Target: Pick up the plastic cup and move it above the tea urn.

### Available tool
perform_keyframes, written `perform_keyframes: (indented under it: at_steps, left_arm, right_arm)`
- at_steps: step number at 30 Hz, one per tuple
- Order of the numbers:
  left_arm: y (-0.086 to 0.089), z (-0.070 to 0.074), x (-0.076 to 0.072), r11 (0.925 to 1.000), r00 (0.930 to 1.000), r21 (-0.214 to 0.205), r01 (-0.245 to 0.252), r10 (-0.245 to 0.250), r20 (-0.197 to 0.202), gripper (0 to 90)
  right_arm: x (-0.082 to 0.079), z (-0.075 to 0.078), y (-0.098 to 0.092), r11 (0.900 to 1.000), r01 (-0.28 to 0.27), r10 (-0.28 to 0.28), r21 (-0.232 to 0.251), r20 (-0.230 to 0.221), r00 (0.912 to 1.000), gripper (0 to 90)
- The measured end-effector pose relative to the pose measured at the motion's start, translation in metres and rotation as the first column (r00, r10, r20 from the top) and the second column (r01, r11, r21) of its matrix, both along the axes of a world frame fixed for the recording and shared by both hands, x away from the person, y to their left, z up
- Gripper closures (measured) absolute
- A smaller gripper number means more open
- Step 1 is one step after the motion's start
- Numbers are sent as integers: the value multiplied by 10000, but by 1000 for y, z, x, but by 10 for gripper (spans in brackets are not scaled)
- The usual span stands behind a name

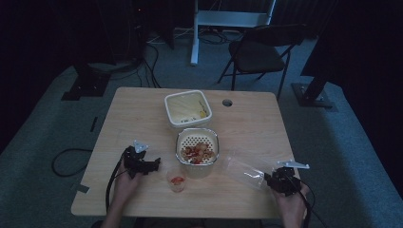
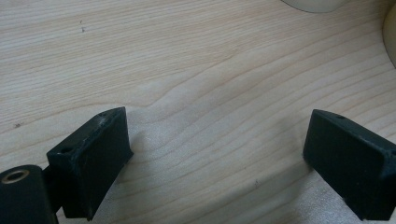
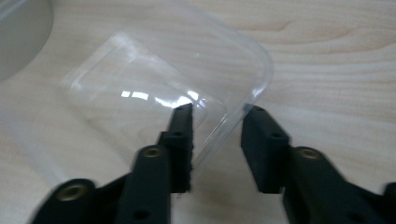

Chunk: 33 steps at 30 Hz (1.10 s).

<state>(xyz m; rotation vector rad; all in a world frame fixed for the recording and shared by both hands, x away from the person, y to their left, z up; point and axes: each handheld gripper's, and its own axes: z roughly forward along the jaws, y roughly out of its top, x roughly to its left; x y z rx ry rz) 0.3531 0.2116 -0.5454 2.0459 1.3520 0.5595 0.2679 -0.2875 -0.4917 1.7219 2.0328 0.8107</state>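
Clear square plastic container [image 3: 159,93] lies tipped on the wooden table [image 1: 142,114], its rim straddled by the right claw [image 3: 217,112], not yet lifted; left claw [image 2: 219,154] gapes empty.

Left gripper [image 1: 154,166] jaws wide apart, low over table; right gripper [image 3: 215,116] jaws narrowed

Plenty of bare table [image 1: 138,114] on the left; colander [image 1: 197,151], small cup [image 1: 177,181] and tub [image 1: 187,109] crowding the middle.
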Motion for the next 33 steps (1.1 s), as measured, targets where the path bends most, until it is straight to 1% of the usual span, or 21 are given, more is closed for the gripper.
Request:
perform_keyframes:
  at_steps: [2,5,7,9,13,15,19,22,25,29,33]
  left_arm:
    - [0,0,0,10000,10000,-3,1,-1,2,79]
    - [0,0,0,10000,10000,0,5,-5,3,79]
    - [0,0,0,10000,10000,2,6,-6,3,79]
    - [0,0,0,10000,10000,0,8,-8,8,79]
    - [0,0,0,10000,10000,-4,5,-5,10,79]
    - [0,0,0,10000,10000,-1,6,-6,6,80]
    - [0,0,0,10000,10000,-1,6,-6,5,79]
    - [0,0,0,10000,10000,-4,5,-5,6,80]
    - [0,0,0,10000,10000,-13,-1,1,13,79]
    - [0,0,0,10000,10000,-7,3,-3,9,79]
    - [0,0,0,10000,10000,-12,-3,3,14,80]
  right_arm:
    - [7,0,-4,9999,76,-75,-113,65,10000,764]
    - [18,1,-8,9997,116,-114,-201,113,9999,827]
    - [24,3,-10,9999,92,-91,-145,114,9999,841]
    - [27,6,-13,10000,70,-69,-50,240,9997,848]
    - [31,16,-19,9995,19,-36,323,524,9986,859]
    - [33,22,-21,9994,79,-101,331,673,9977,865]
    - [39,35,-26,9975,18,-87,712,978,9952,876]
    - [45,47,-28,9982,32,-106,596,1237,9923,877]
    - [52,61,-29,9970,46,-162,769,1514,9883,877]
    - [63,82,-30,9954,75,-268,954,2027,9789,877]
    - [76,101,-25,9941,-57,-206,1081,2407,9704,877]
